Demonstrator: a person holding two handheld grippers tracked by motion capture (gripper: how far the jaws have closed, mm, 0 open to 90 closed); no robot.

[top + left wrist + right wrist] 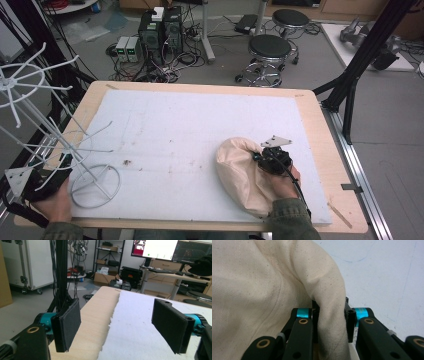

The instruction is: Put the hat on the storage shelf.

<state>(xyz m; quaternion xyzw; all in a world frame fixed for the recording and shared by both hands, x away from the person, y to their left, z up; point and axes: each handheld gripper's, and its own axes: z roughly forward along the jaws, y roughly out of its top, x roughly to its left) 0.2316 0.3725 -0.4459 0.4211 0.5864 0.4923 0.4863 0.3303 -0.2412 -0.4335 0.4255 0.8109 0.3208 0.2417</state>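
Right hand: your right gripper (261,156) lies low over the near right part of the white board (190,130), pointing left into the cloth bag (242,172).
Left hand: your left gripper (120,325) sits at the table's near left edge, beside the wire rack (75,150).
Bag: cream woven fabric, soft, rumpled, rounded heap.
Right jaws: pinched tight on a fold of the bag.
Left jaws: wide apart, holding nothing.

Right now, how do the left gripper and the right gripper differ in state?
The left gripper is open with nothing between its pads; the right gripper is shut on a fold of the cream cloth bag. The left sits at the table's edge; the right is on the white mat.
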